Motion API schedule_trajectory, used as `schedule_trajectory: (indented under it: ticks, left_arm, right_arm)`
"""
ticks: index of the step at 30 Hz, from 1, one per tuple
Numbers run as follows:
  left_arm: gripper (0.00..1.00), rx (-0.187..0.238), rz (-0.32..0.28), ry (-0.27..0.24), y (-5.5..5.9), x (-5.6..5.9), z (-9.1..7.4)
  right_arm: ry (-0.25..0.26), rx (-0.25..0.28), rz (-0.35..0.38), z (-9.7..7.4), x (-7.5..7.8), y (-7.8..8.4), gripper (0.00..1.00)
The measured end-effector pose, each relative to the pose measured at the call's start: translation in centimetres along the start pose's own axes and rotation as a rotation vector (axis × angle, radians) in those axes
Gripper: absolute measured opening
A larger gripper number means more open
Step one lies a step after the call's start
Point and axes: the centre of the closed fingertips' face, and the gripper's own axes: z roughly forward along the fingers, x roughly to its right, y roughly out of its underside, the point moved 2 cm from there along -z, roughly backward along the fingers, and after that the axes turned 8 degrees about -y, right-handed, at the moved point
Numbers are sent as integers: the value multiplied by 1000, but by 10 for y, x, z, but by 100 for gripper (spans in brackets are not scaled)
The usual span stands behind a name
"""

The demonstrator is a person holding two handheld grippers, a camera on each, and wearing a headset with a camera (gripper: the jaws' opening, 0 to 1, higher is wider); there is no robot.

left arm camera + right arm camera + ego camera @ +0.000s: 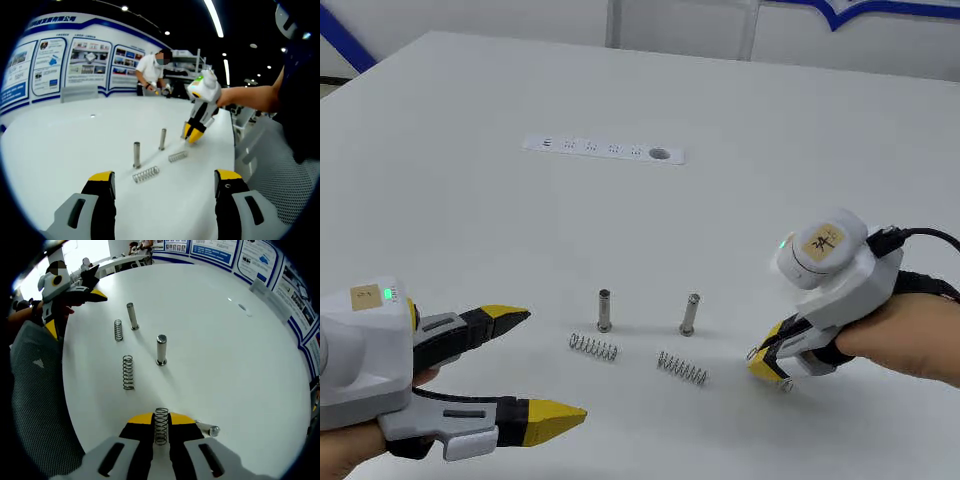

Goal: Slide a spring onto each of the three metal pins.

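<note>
My right hand-held gripper [161, 421] is clenched on a spring [160, 412], low over the desk [470, 200] well to the right of the middle pin [690, 314]. My left hand-held gripper [545, 365] hangs released, jaws wide, well to that pin's left. The left pin [604, 310] stands near the middle pin, both bare, and two loose springs [682, 368] lie on my side of them. The third pin [207, 429] lies on its side further right, just beside my right jaw. That is my main worry. It looks ready to roll at a nudge from the jaw, and I judge a spring cannot be threaded onto it until it is stood up or held. The spring is thin and pinched across its coils, so too hard a squeeze could buckle it or shoot it out. If I come in off-axis, it would catch on the pin's end. From the head view the right jaws cover the spring and most of the fallen pin. I cannot tell whether pin and jaw touch, nor how much of the spring is gripped.
</note>
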Motion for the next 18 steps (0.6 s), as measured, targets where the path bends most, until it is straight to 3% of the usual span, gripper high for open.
schedule_trajectory:
  ticks: [18]
  left_arm:
    - [83,2,10,5,-2,2,-2]
  right_arm:
    - [30,86,23,-16,-2,-7,12]
